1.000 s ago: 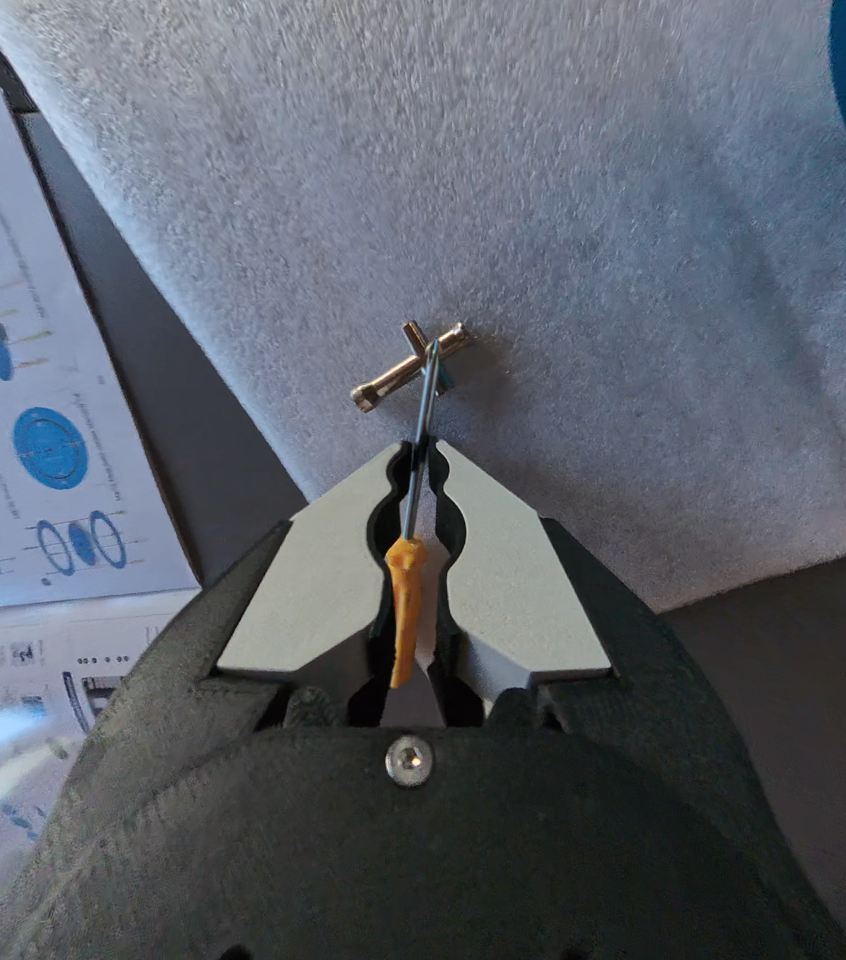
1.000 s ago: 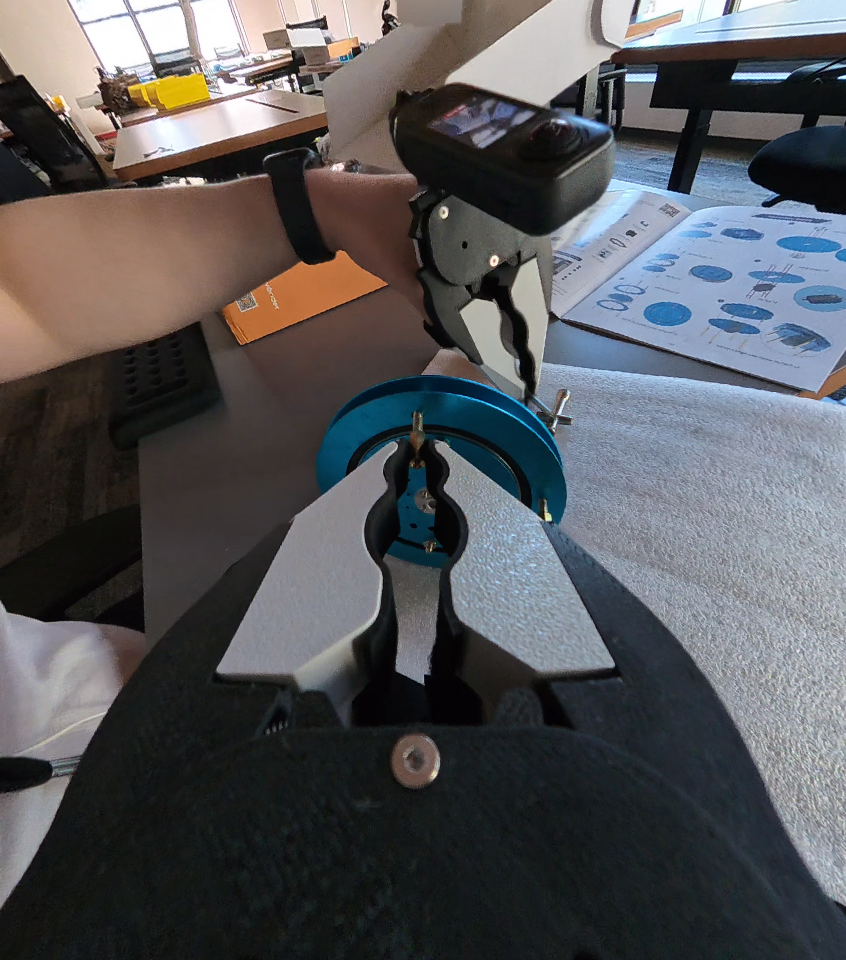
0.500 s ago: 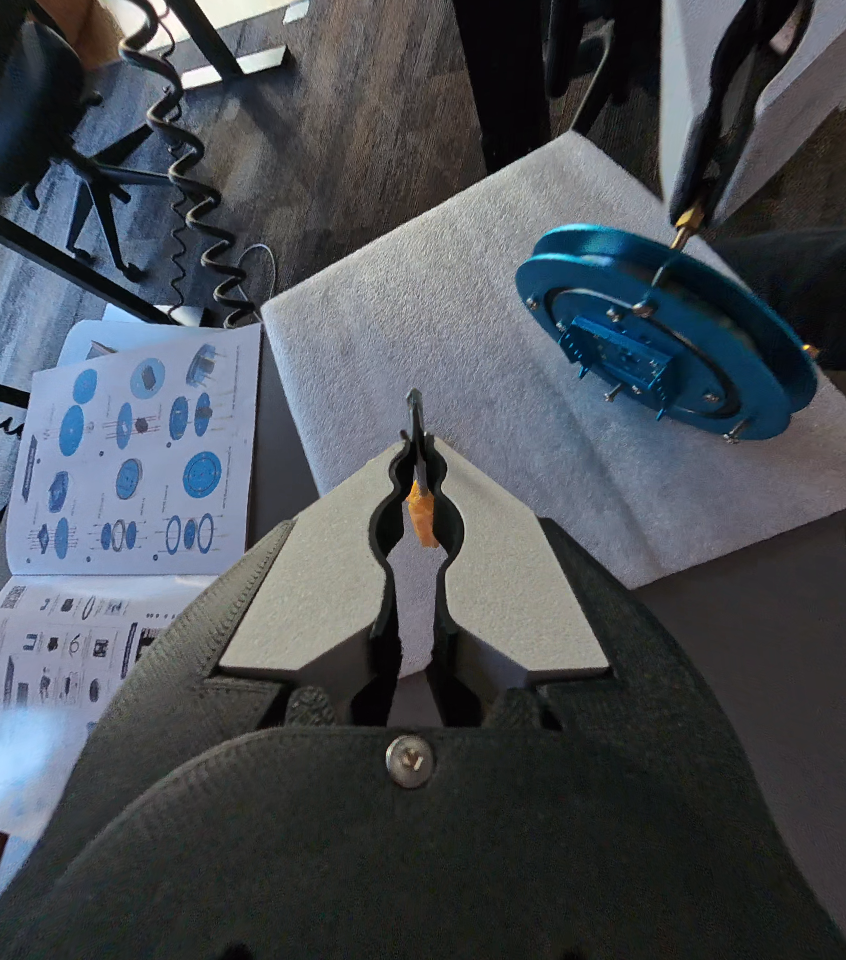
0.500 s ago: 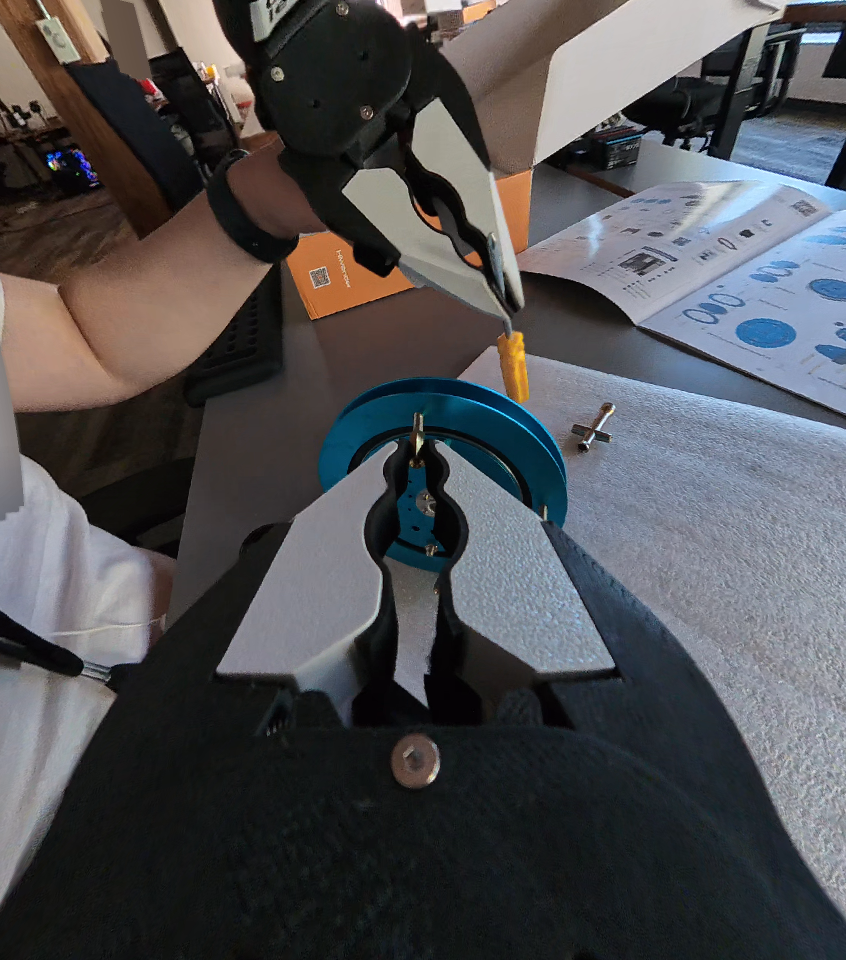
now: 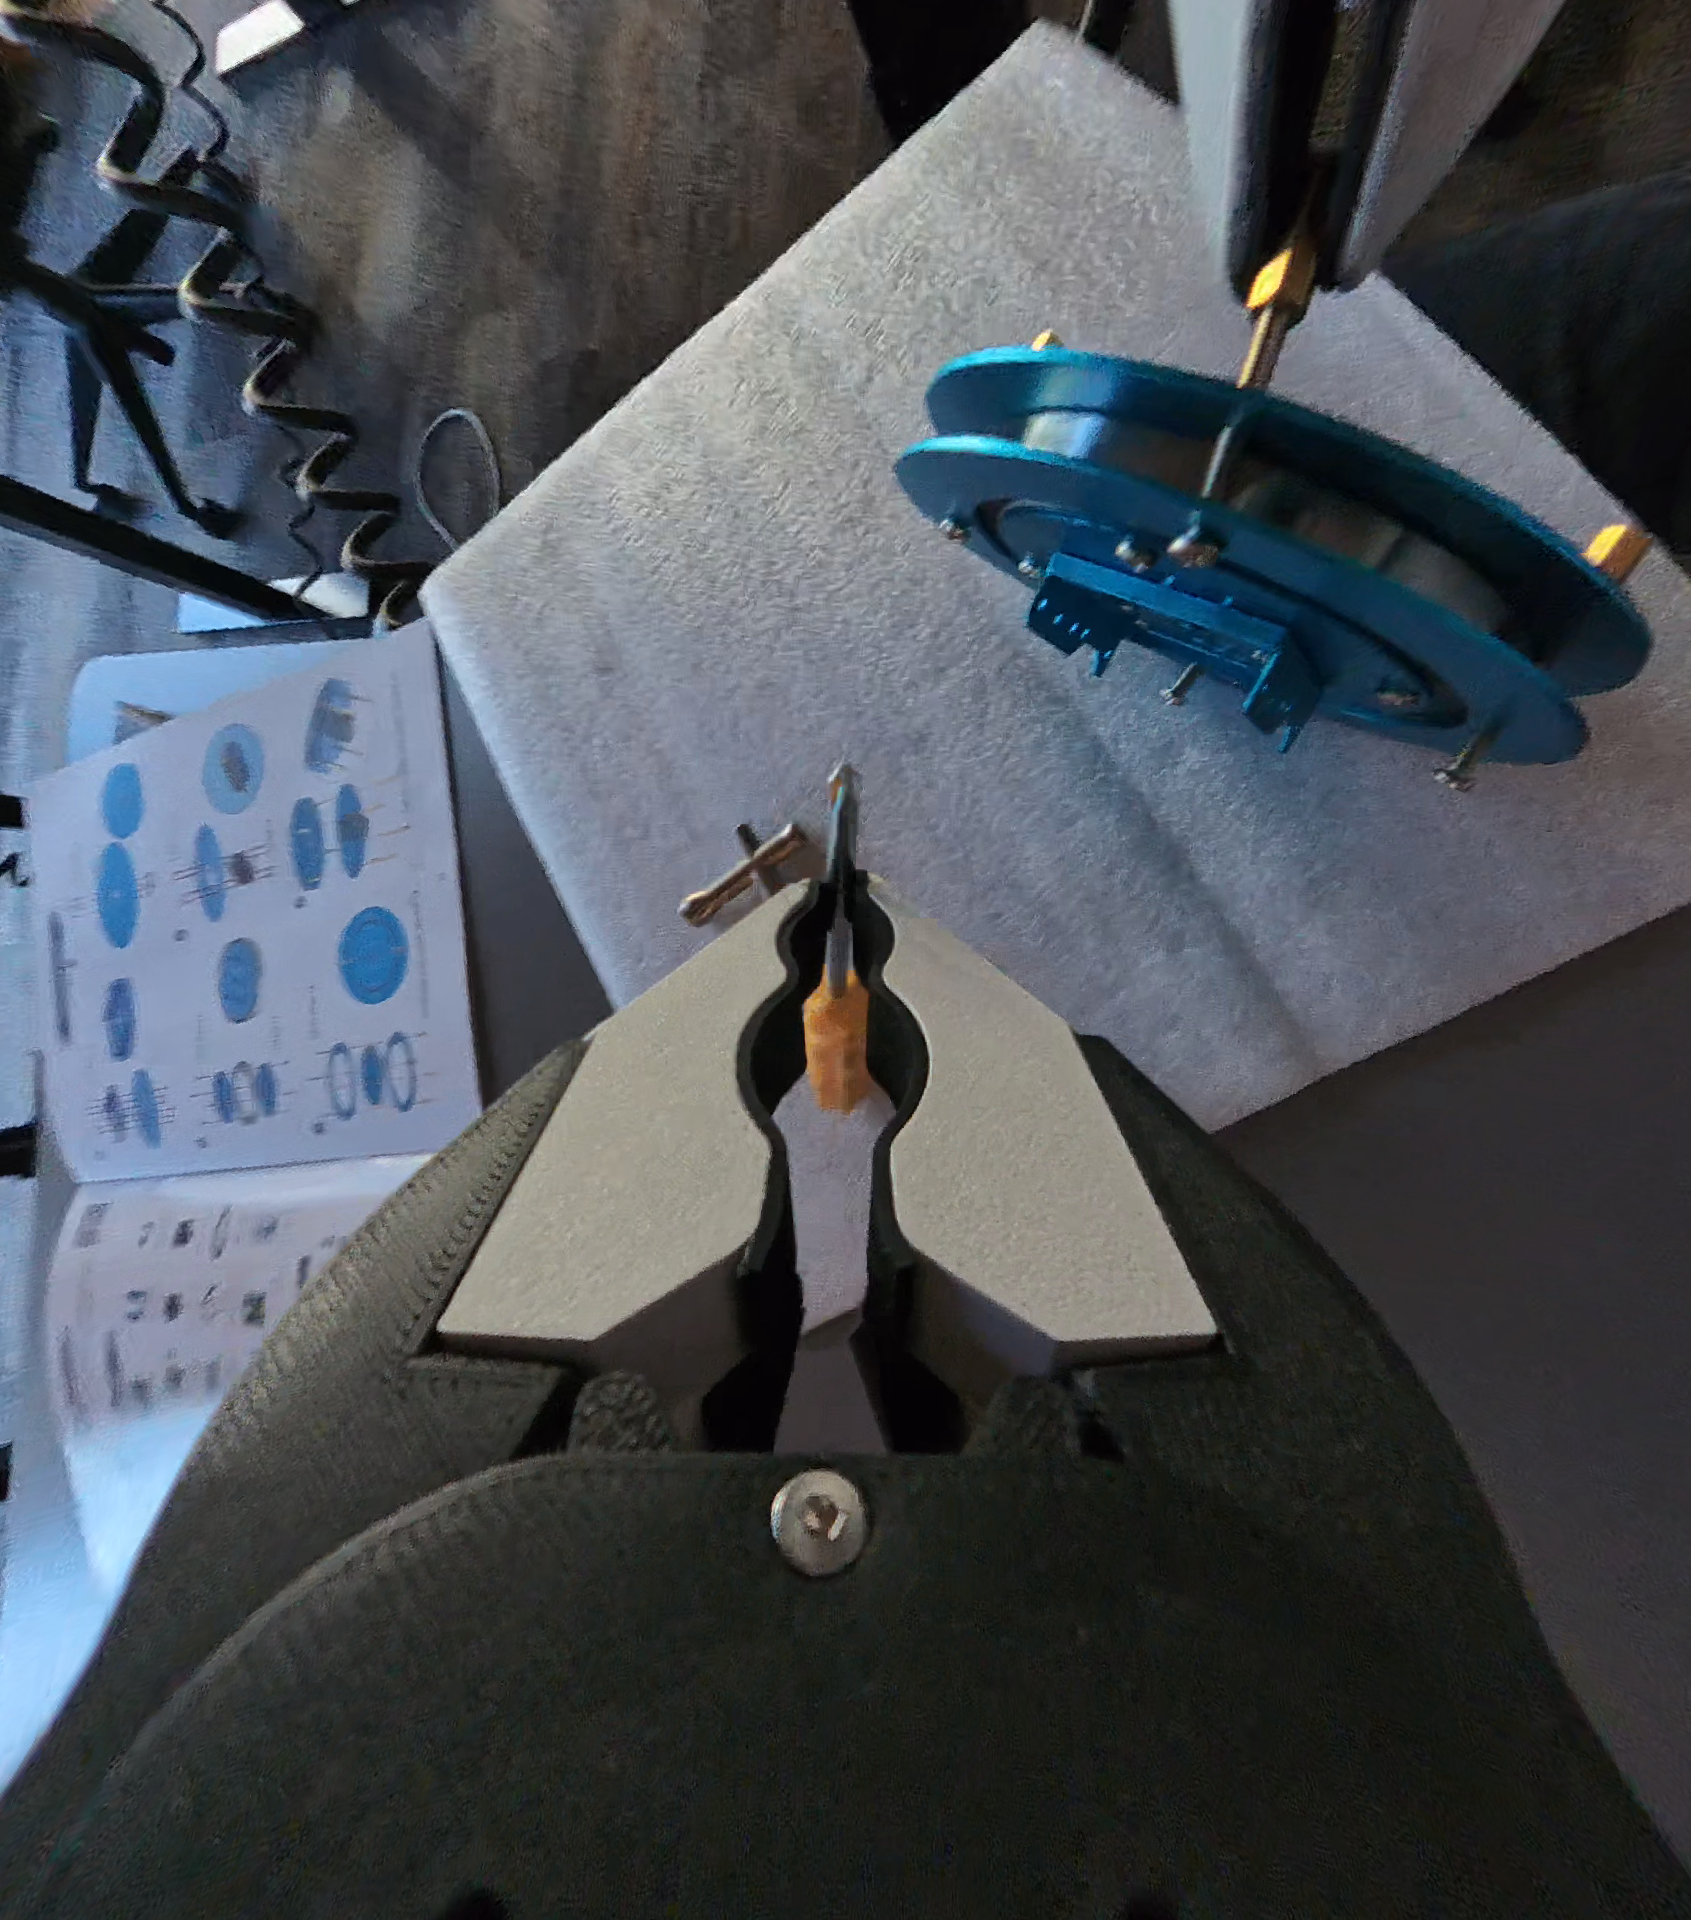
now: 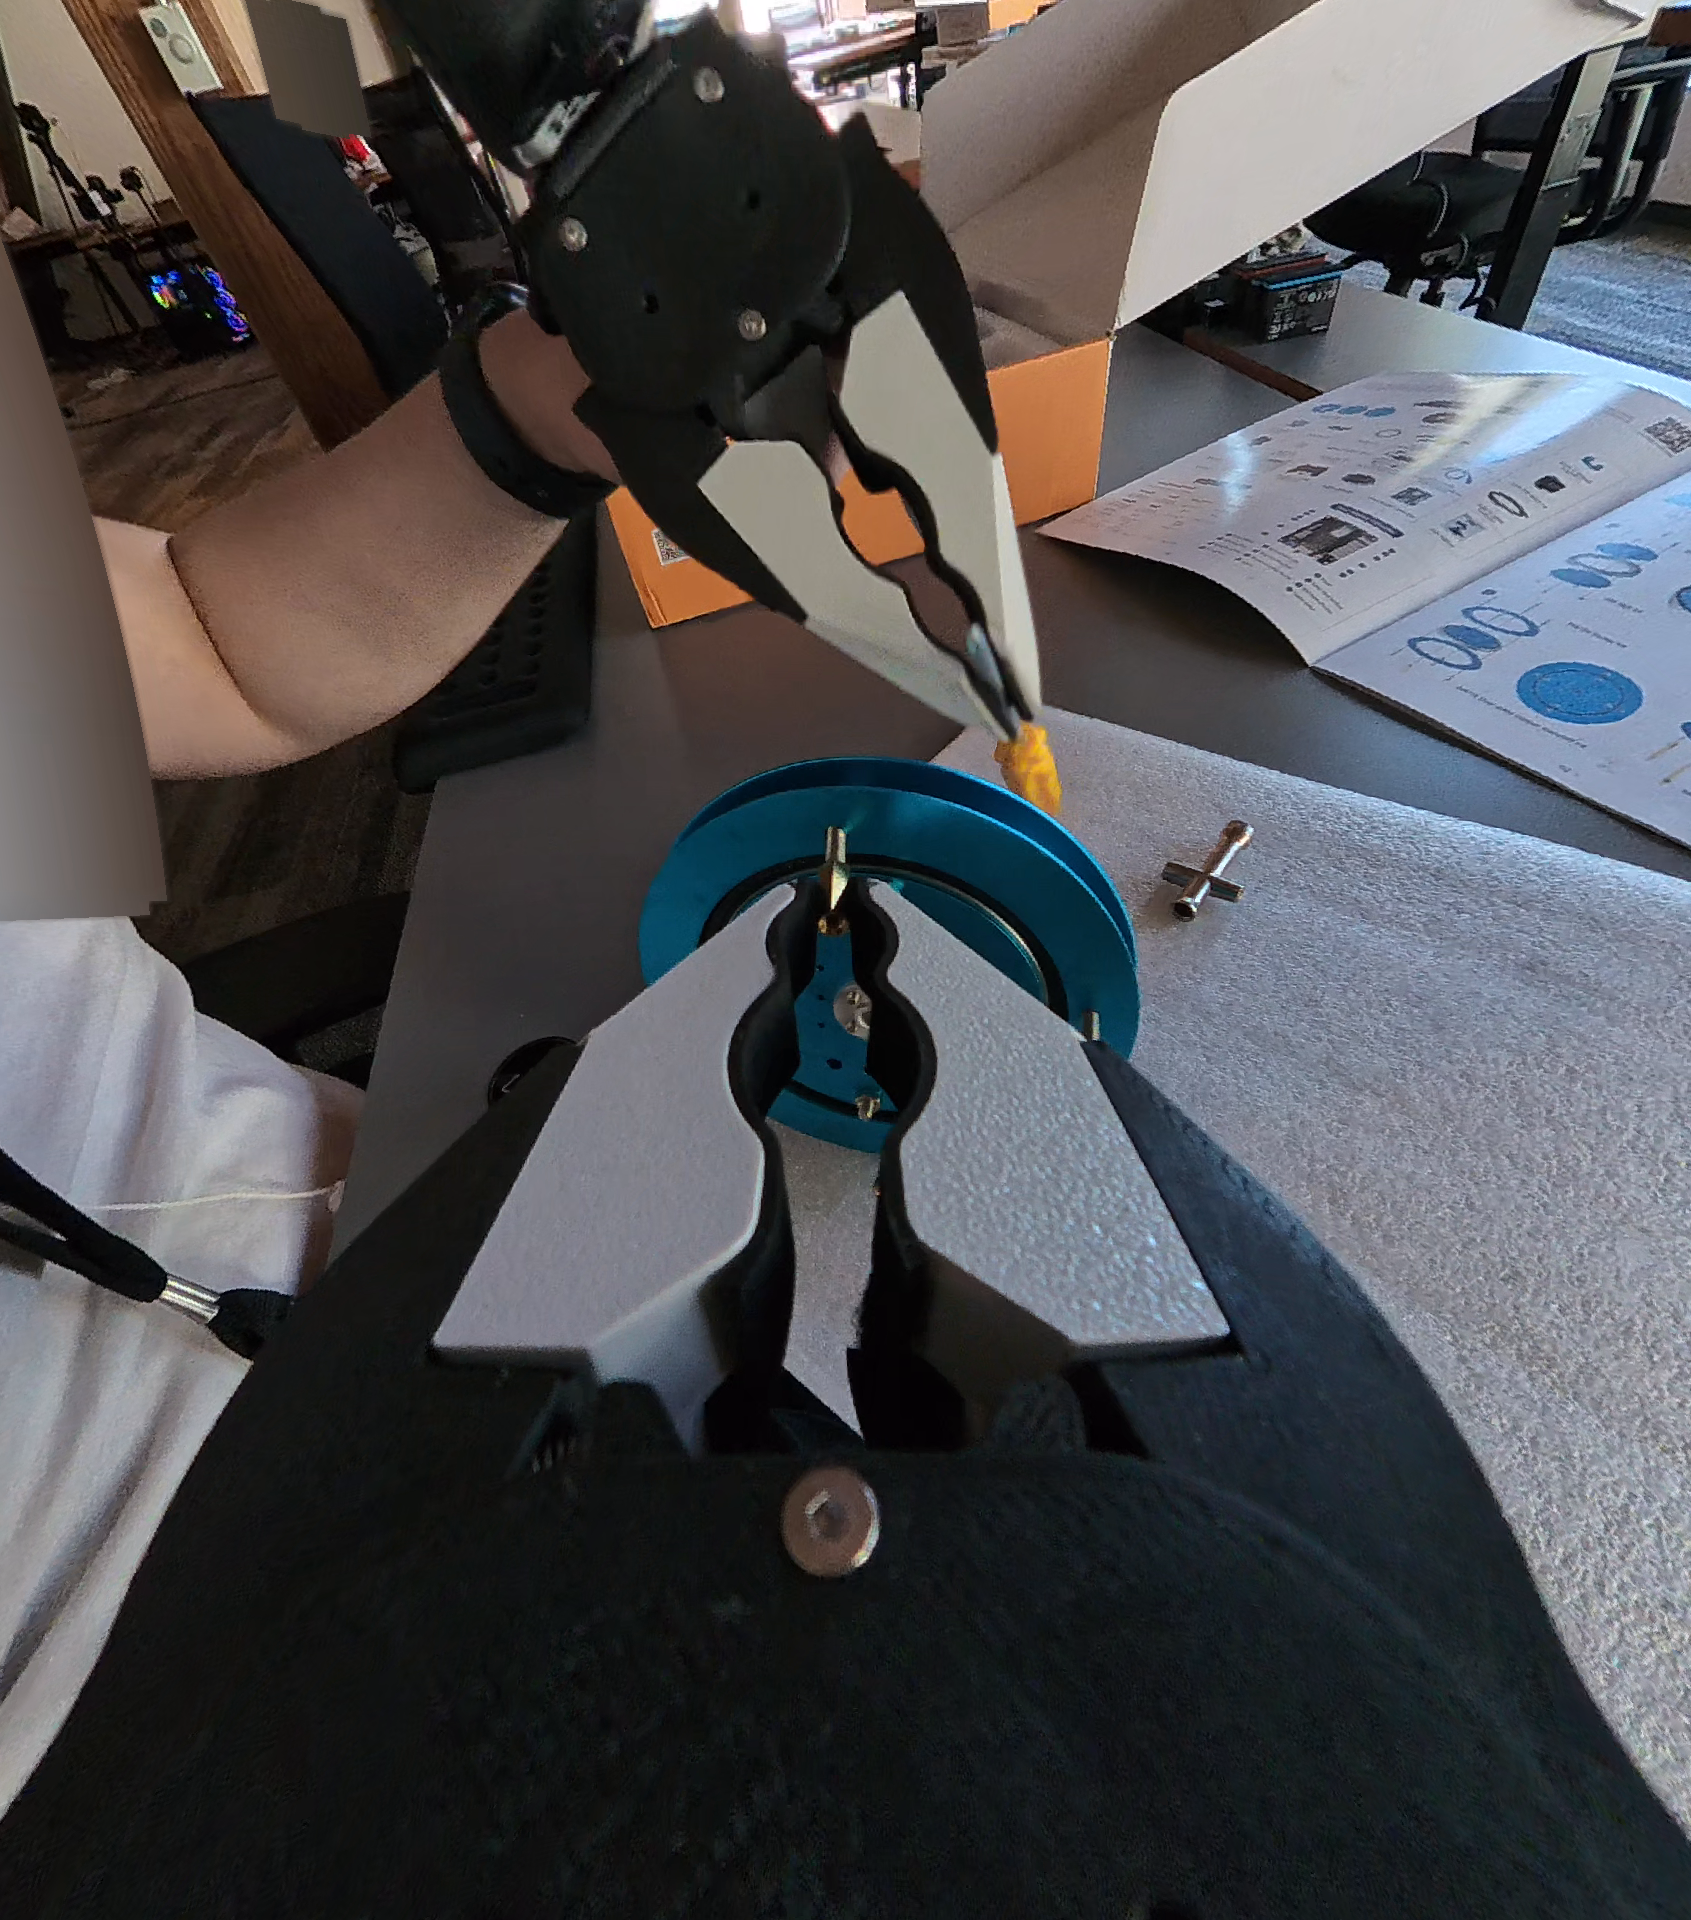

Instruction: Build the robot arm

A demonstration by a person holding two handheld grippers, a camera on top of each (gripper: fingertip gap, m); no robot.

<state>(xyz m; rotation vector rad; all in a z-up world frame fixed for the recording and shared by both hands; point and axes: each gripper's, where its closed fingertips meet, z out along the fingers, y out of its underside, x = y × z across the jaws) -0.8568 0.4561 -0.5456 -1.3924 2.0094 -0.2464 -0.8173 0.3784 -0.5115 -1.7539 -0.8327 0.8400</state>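
My left gripper [image 5: 836, 899] is shut on the metal shaft of a small screwdriver with an orange handle [image 5: 836, 1049], held above the white foam sheet [image 5: 716, 571]. A silver cross-shaped wrench [image 5: 742, 883] lies on the foam just below and left of its tips. My right gripper [image 6: 833, 909] is shut on a brass pin [image 6: 833, 857] at the rim of a blue disc assembly [image 6: 924, 821], which stands tilted on the foam. In the right wrist view the left gripper [image 6: 1002, 707] hovers behind the disc with the orange handle [image 6: 1028, 774] hanging below it. The wrench [image 6: 1205, 873] lies to the right.
An open manual [image 6: 1547, 623] with blue diagrams lies beyond the foam [image 6: 1443, 1143]. An open orange cardboard box [image 6: 1028, 436] and a black keyboard-like object [image 6: 519, 665] sit behind. A person's forearm [image 6: 321, 603] reaches in from the left. The right gripper [image 5: 1282, 275] shows above the disc [image 5: 1236, 582]. Across from one pair of fingers to the other is roughly 10 centimeters.
My left gripper lifted the screwdriver off the cross wrench and rose high above the foam, then came slightly closer to the disc. My right gripper kept its hold on the brass pin.
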